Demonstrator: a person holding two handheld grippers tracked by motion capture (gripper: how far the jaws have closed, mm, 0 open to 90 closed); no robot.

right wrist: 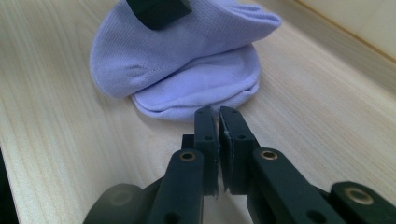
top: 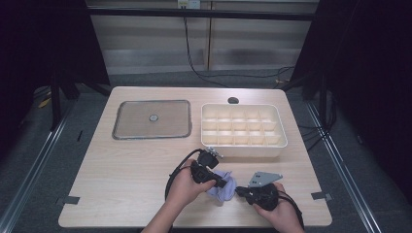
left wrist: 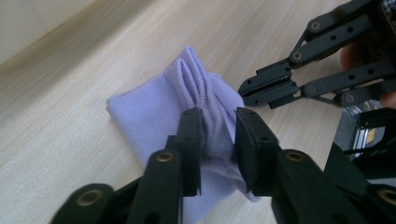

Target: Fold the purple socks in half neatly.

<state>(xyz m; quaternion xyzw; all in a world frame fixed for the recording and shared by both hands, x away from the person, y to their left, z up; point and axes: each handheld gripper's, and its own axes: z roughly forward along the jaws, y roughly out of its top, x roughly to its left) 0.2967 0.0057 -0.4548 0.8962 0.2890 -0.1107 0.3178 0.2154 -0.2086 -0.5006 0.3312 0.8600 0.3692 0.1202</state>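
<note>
A white plastic organizer box [top: 244,130], split into a grid of small compartments, sits on the far right part of the wooden table [top: 126,170]; every compartment that can be seen holds nothing. To its left lies a flat grey rectangular lid [top: 151,119] with a small round knob at its middle, nothing resting on it.

The thing in hand is a folded pale lilac sock [top: 223,187], lying on the table near the front edge, just in front of the box and between the two hands. Its knit is fine and ribbed, with a rounded seamed edge and layers stacked on each other.

The left gripper [left wrist: 219,135] has its jaws on either side of a raised fold of the sock [left wrist: 154,112], a narrow gap between them with cloth in it; whether the pads press the cloth cannot be told. The right gripper [right wrist: 218,128] has its jaws nearly together, a thin slit between them, their tips at the rounded edge of the sock [right wrist: 187,60] with no cloth seen between them.

The high view gives the layout of box, lid and hands, but the sock is half hidden there by the left gripper [top: 221,183]. The left gripper view shows the bunched pleats at the sock's top and the right gripper [left wrist: 243,93] at its far edge. The right gripper view shows the layered round end and a black jaw tip of the left gripper [right wrist: 159,11] on top.
</note>
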